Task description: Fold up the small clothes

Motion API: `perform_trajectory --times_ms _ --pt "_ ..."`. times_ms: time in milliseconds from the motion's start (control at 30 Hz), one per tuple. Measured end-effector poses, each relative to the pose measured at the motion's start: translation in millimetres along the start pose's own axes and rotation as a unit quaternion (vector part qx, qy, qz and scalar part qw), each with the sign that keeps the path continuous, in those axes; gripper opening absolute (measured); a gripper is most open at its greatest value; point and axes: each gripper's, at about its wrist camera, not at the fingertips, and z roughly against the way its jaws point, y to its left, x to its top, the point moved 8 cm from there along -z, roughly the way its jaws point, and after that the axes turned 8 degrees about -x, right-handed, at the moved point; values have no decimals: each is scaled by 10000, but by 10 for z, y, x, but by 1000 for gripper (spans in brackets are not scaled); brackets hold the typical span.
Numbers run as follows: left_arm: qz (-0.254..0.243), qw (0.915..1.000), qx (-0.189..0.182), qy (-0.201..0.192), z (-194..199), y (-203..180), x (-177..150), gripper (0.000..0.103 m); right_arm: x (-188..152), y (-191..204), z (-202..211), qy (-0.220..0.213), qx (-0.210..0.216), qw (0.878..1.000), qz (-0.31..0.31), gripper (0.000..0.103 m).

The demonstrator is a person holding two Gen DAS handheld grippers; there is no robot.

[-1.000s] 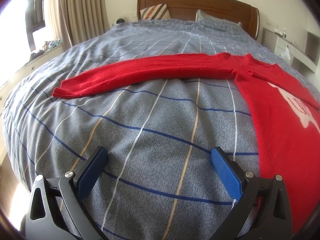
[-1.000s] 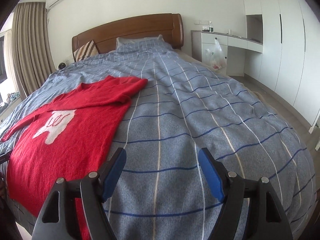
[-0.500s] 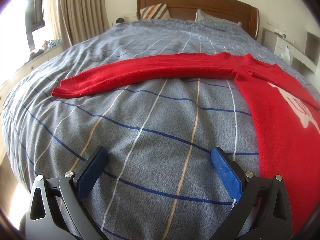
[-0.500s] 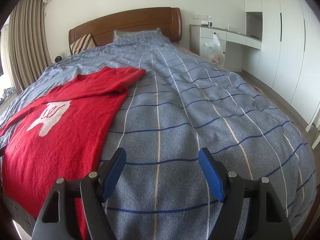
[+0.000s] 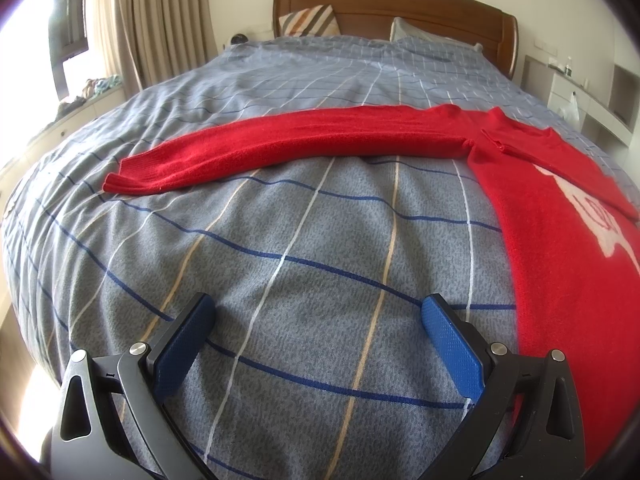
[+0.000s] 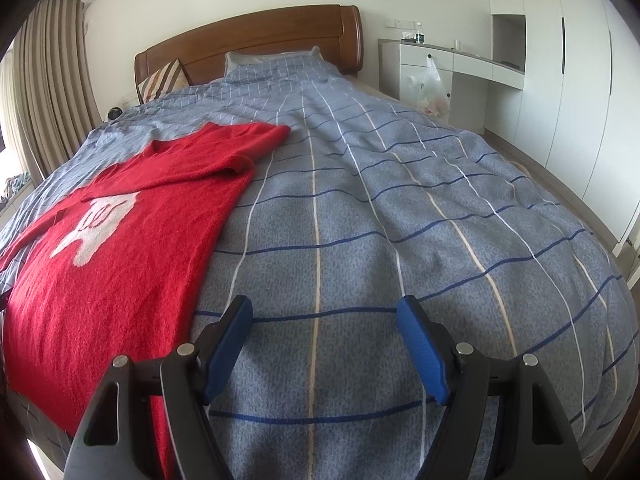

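A red knit sweater [image 5: 560,248] with a white figure on its chest lies flat on the blue checked bedcover [image 5: 300,240]. One long sleeve [image 5: 280,144] stretches out to the left in the left wrist view. In the right wrist view the sweater [image 6: 120,248] lies on the left, and its other sleeve [image 6: 188,168] is folded across the chest. My left gripper [image 5: 318,316] hovers open over bare cover, left of the sweater's body. My right gripper [image 6: 324,316] is open over bare cover, right of the sweater's side edge. Nothing sits between either pair of blue pads.
A wooden headboard [image 6: 248,40] with pillows stands at the far end. Curtains [image 5: 160,20] and a window ledge run along the left. A white desk [image 6: 448,64] with a hanging plastic bag [image 6: 428,88] and tall wardrobes [image 6: 568,72] line the right wall.
The right wrist view has tipped down a little, so the bed and sweater sit slightly higher and further left in it. The left view is unchanged. Both grippers stay open.
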Motion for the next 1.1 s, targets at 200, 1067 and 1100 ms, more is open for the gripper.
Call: perform_trajectory --times_ms 200,1067,1100 --pt "11 10000 -56 54 16 -3 -4 103 -19 12 -27 39 -38 10000 42 75" --pt "2289 9675 -398 998 -605 2044 871 64 -42 55 -74 69 -122 9998 158 78" --pt "2265 9678 -363 1034 -634 2043 896 28 -43 55 -74 68 -128 9998 162 78"
